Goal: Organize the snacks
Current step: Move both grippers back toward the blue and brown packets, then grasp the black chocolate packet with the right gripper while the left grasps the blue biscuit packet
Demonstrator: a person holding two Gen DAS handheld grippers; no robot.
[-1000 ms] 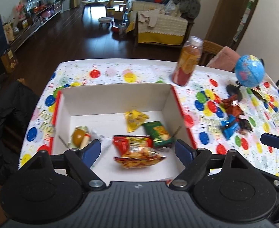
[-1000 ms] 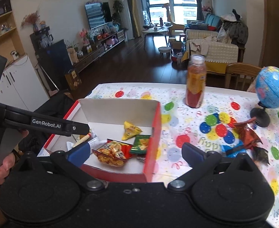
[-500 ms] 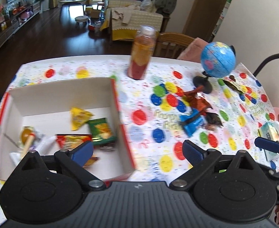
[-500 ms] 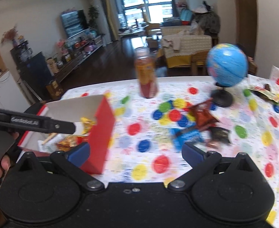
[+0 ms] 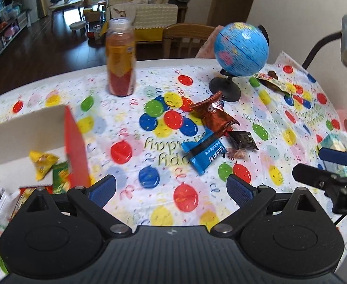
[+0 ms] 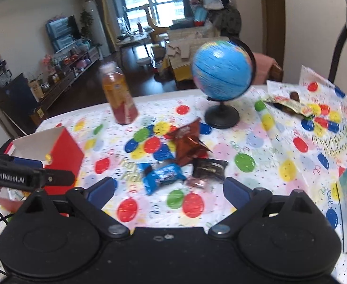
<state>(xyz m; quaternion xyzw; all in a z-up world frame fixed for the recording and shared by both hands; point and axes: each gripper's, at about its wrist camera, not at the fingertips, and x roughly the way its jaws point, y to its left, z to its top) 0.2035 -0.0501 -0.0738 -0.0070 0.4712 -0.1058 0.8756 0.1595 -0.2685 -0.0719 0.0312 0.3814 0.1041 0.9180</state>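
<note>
Both the left gripper [image 5: 171, 189] and right gripper [image 6: 168, 190] gape wide, empty; the blue packet [image 6: 164, 177], probably next, lies just ahead between the right fingers.

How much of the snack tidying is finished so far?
Partly done. Several snacks, like the yellow packet, already lie in the box. Nothing is in hand: the left hand-held gripper and right hand-held gripper are open. Left on the table: the blue packet, brown packet and black packet.
</note>
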